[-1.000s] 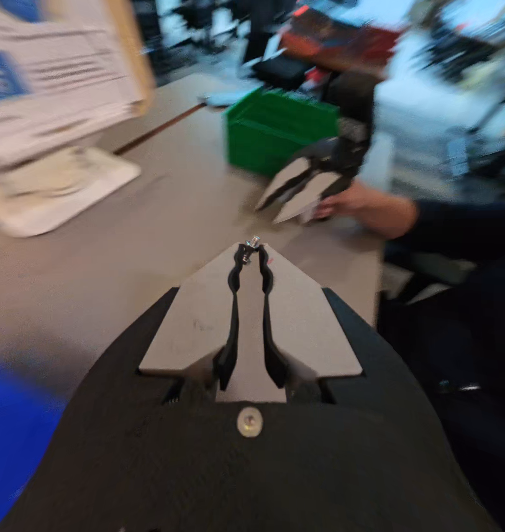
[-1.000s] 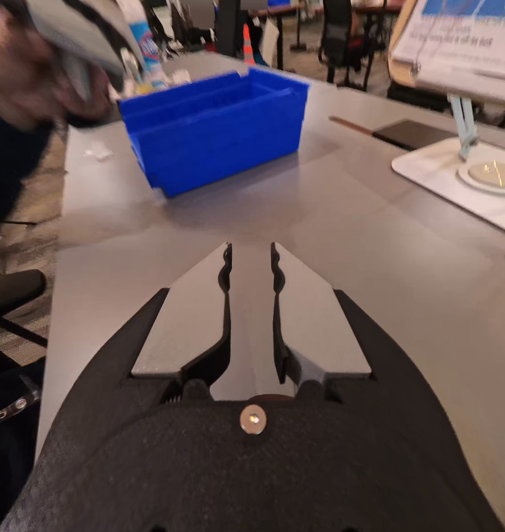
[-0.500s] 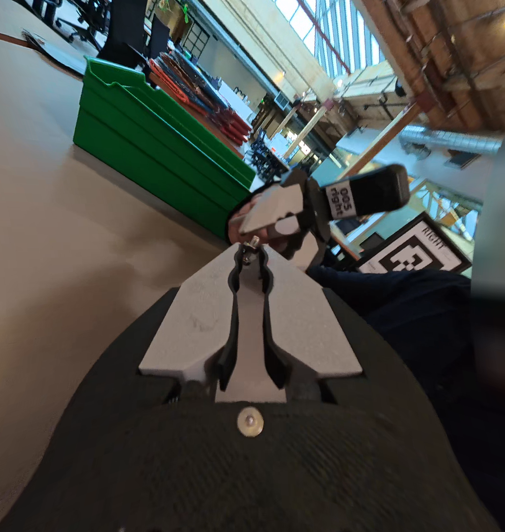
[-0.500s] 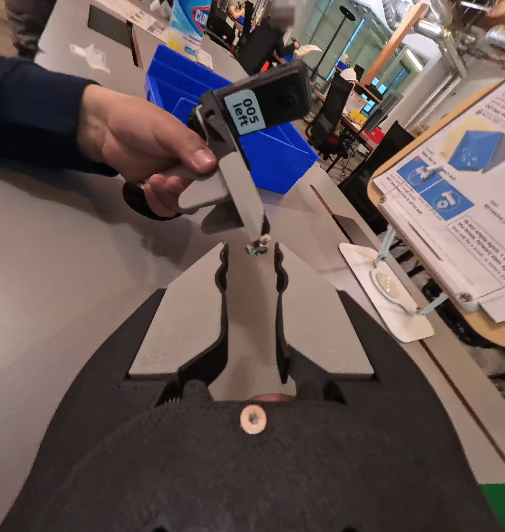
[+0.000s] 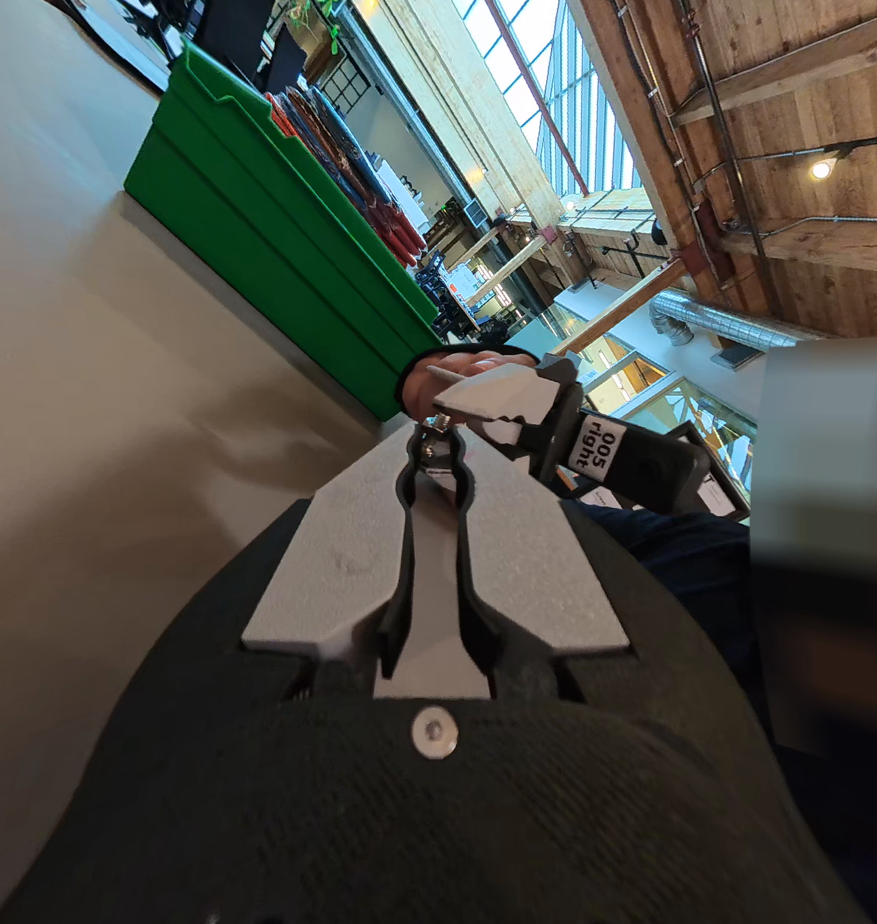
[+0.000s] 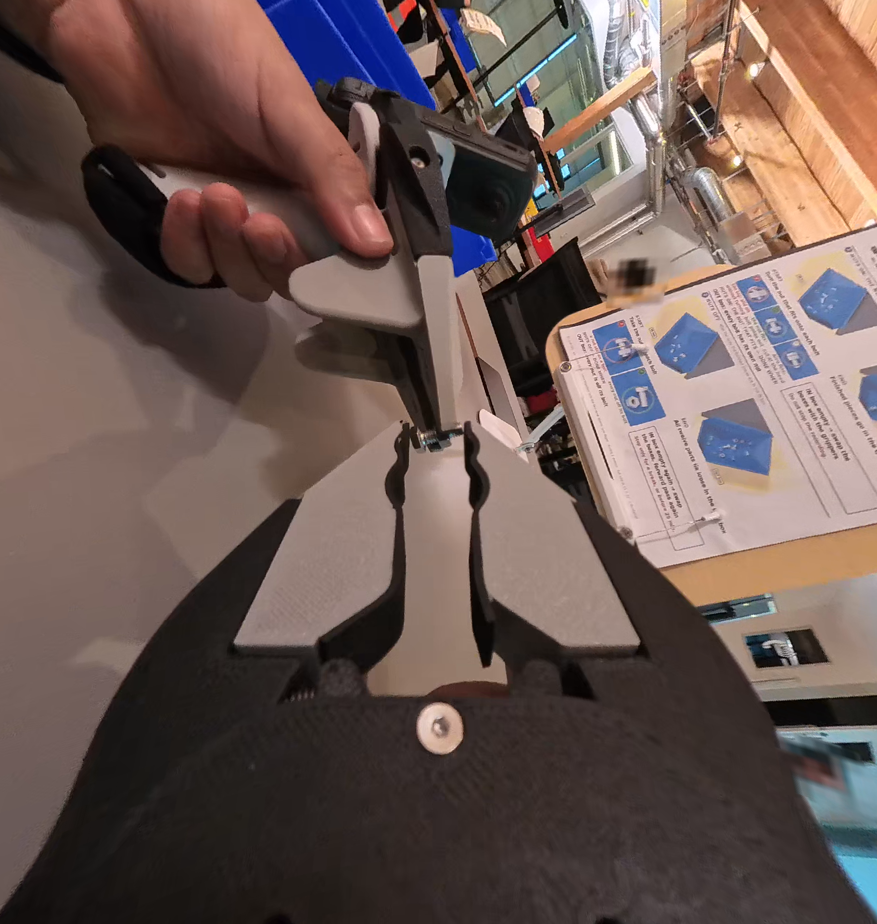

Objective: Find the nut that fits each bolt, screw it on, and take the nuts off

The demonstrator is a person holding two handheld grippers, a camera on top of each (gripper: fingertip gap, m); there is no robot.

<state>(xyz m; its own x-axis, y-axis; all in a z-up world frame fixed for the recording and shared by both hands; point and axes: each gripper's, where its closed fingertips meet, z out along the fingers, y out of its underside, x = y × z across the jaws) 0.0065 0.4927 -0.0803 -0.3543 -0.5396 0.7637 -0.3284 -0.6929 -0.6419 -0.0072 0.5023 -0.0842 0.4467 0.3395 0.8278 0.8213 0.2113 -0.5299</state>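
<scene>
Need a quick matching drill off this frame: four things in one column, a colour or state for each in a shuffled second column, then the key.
Column 1
1. left tongs
2. right tongs
3. bin behind the right tongs in the left wrist view
4. bin behind the hand in the right wrist view

Column 2
A. blue
B. open, tips either side of the bolt
C. green
D. shut on the bolt

Pairs: 1-D, 2-B, 3-C, 4-A

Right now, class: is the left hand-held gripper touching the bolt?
Touching. The left wrist view shows the left hand-held gripper pinching the bolt between its fingertips; the right wrist view shows the same grip.
</scene>
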